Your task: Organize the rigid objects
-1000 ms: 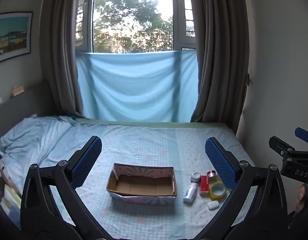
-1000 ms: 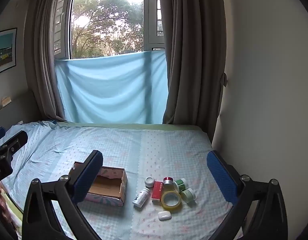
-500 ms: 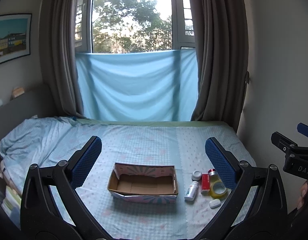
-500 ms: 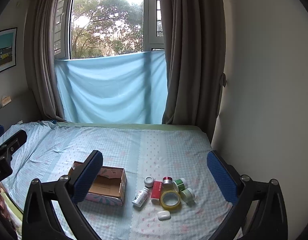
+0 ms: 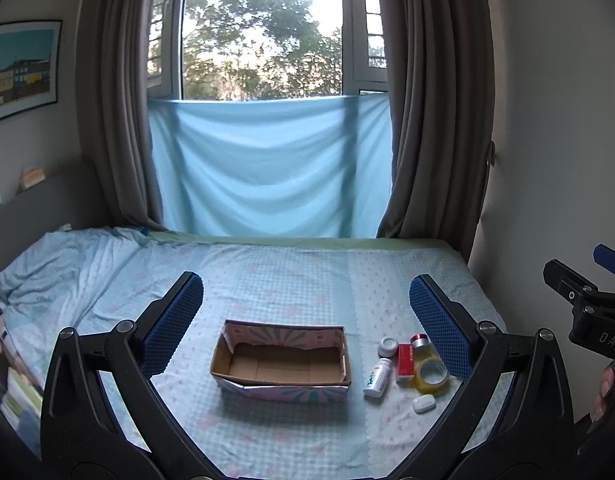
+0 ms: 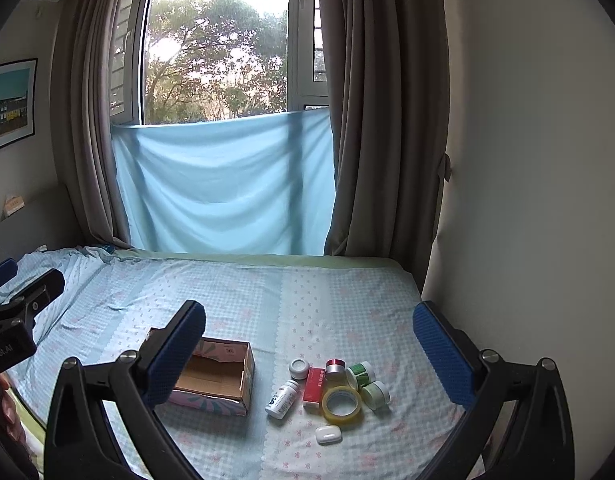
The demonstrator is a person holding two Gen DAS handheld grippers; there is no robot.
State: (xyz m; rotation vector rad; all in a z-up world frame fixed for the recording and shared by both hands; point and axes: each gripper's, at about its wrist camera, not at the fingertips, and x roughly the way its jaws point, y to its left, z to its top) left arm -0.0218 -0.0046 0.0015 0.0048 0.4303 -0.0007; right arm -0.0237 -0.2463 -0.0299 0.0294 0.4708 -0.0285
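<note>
On bed, near end: my 2 grippers hover above the sheet, both w/ jaws spread wide, nothing between them.
Left gripper [image 5: 305, 324]: released, empty; I see it framing the box, well above it. Its body also shows at left edge of right view.
Right gripper [image 6: 309, 350]: released, empty; I see it hanging over the cluster of small items. Part of it shows at right edge of left view.
Box [image 5: 281, 362]: open cardboard box, patterned outside, bare inside, resting on bed [image 5: 287, 280]; also seen from right cam [image 6: 217, 378], partly behind my left finger pad [image 6: 175, 354].
Cluster: just right of box, apart from it, items packed close together.
Bottle [image 6: 282, 398]: white pill bottle lying on its side, nearest the box.
Red box [image 6: 313, 386]: small carton, just beside bottle.
Tape [image 6: 341, 404]: yellowish roll lying flat, touching red box.
White jar [image 6: 299, 368]: behind bottle.
Red-lid jar [image 6: 335, 368]: behind red box.
Green jars: 2, one [image 6: 361, 374] behind the other [image 6: 375, 394], right of tape.
Case [image 6: 328, 435]: small white rounded case, nearest me, apart from tape.
Backdrop: blue cloth [image 5: 267, 168] hung across window, curtains either side.
</note>
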